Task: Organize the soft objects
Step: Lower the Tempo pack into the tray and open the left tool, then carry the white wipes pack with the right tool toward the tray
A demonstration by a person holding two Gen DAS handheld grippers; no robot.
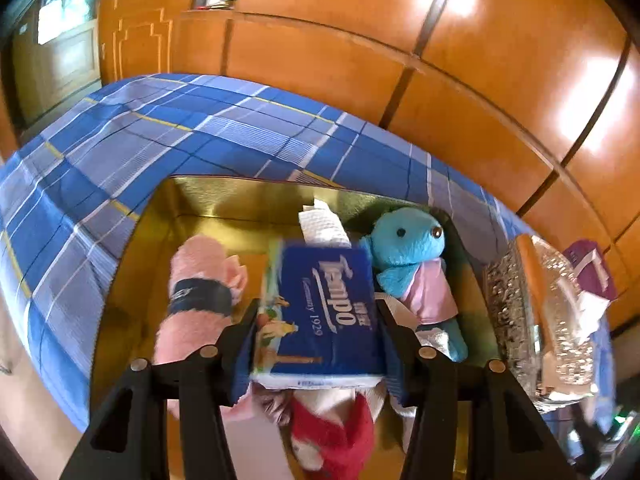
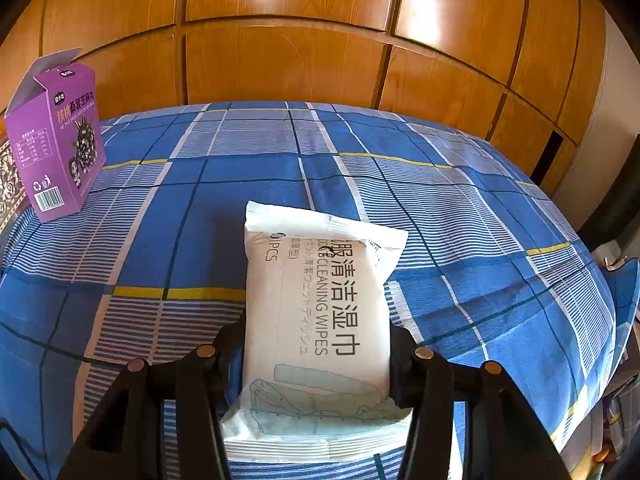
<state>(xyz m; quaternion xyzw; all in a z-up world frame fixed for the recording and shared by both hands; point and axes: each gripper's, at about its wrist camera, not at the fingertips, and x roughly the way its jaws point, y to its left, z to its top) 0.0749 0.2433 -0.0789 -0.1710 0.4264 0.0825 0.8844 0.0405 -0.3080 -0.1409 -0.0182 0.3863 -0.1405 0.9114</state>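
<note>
Plaid bed (image 2: 248, 184): purple box (image 2: 56, 148), perhaps wipes (image 2: 320, 300)

Both grippers: left gripper (image 1: 318, 344) & right gripper (image 2: 318, 354) w/ black angular arms, round silver rivets, blue pads.

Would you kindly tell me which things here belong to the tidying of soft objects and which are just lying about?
Belonging:
tissue pack
wipes pack
blue plush toy
pink towel roll
gold box

Lying about:
purple carton
glass dish

Blue Tempo tissue pack (image 1: 320, 308) over gold box (image 1: 192, 208) (toys inside); white wipes pack (image 2: 320, 312) on bedspread.
</note>
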